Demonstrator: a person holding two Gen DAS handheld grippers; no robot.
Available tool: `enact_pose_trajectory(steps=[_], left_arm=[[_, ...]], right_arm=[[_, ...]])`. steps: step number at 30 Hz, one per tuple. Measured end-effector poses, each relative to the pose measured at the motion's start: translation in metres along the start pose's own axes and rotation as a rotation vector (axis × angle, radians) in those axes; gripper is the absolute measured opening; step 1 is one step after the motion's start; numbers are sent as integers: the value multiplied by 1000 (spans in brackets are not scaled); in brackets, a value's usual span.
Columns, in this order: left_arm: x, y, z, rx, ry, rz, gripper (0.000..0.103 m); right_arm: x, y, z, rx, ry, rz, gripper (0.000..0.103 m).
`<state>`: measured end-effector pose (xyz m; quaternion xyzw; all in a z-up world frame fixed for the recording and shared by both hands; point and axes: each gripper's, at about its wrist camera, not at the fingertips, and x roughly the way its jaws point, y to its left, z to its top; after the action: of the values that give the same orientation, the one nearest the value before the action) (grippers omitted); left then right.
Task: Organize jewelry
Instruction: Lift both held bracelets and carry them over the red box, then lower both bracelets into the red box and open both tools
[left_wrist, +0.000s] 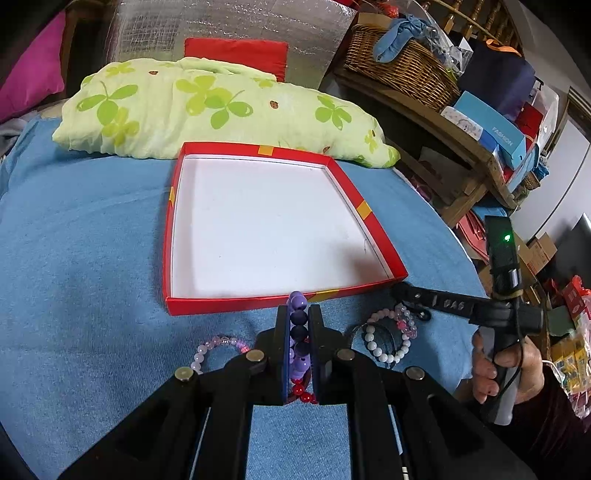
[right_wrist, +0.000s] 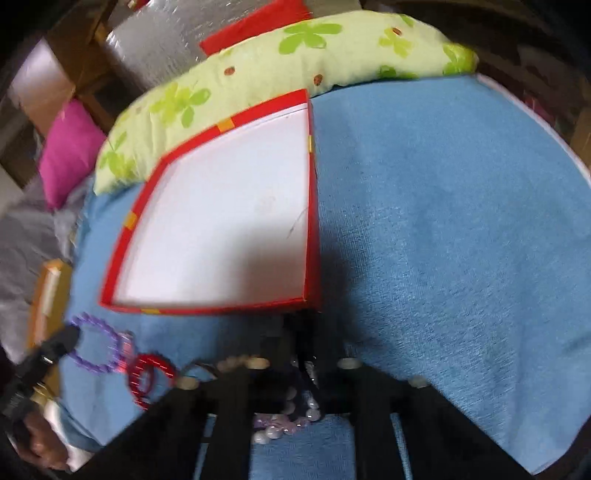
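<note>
My left gripper (left_wrist: 299, 325) clamps purple beads (left_wrist: 298, 334) at box's (left_wrist: 258, 297) near edge; right gripper (right_wrist: 304, 354) closed, grip unclear

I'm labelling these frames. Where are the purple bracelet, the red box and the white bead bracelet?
purple bracelet (left_wrist: 298, 325): left wrist view, dark bead between the fingers.
red box (left_wrist: 229, 304): left wrist view, near wall.
white bead bracelet (left_wrist: 384, 352): left wrist view, lower beads.

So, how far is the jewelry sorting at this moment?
Nothing is done yet: the red box holds no jewelry. In hand: the left tongs are shut on the purple bracelet; the right tongs are shut by the white bracelet, grip unclear. Left: pink bracelet and red bracelet on the blue cloth.
</note>
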<state>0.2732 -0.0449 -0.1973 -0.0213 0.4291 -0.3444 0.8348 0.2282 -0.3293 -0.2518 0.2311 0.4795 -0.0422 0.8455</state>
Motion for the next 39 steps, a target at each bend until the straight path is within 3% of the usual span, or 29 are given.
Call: enact_pose_trajectory(steps=[2,4,8,12,20,25,26,28,29,31,36,39], left_arm=[[-2,0,0,-2,-7,-2,9],[-6,-2,1,4,-22,-12,9],[-18,-9,5,33,-70,-40,9],[-25,-12,19,59,-149,-41,9],[13,1,44,16,-188,-15,9],[41,13,47,-19,-136,77,12],[43,14,46,-19,-128,75,15],[46,13,44,-6,-115,96,35],[44,12,42,6,-121,111,49],[36,10,39,29,-141,147,54],[15,18,33,19,-145,195,58],[0,19,23,36,-133,238,62]], right_arm=[[-10,-3,-1,0,-16,1,6],[-25,-4,-3,9,-27,72,6],[-63,5,1,-1,-129,193,6],[-70,25,13,-2,-203,288,6],[-3,52,49,13,-154,295,7],[33,50,65,55,-115,255,8],[36,47,67,74,-104,262,10],[39,46,70,88,-103,247,25],[37,45,71,88,-116,246,42],[25,42,69,90,-157,246,72],[-16,39,57,7,-224,257,72],[-35,32,41,-47,-186,236,72]])
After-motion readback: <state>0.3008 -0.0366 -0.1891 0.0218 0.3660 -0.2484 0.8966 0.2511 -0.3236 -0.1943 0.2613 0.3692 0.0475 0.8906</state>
